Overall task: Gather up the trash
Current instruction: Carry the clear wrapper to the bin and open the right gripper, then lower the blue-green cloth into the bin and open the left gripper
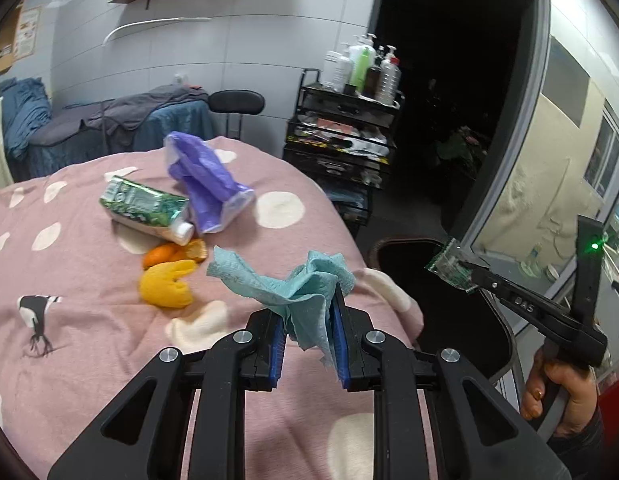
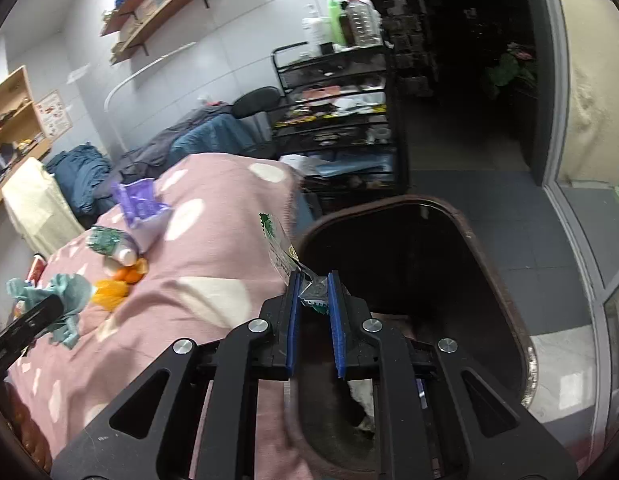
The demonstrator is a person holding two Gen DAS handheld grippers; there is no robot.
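Note:
My left gripper [image 1: 309,320] is shut on a crumpled teal paper towel [image 1: 293,284] and holds it above the pink spotted blanket [image 1: 89,340]. My right gripper [image 2: 314,300] is shut on a clear and green plastic wrapper [image 2: 285,256] at the near rim of the dark trash bin [image 2: 509,280]. The left wrist view shows the right gripper [image 1: 469,272] with the wrapper [image 1: 449,266] over the bin [image 1: 409,248]. On the blanket lie a green toothpaste tube [image 1: 145,208], a purple plastic bag [image 1: 205,184] and orange peels [image 1: 169,276].
A black cart [image 1: 341,140] with bottles [image 1: 365,68] on top stands beyond the bed. A dark doorway [image 1: 449,100] and a glass door [image 1: 549,160] lie to the right. A chair [image 1: 237,104] and piled clothes [image 1: 109,124] stand behind the bed.

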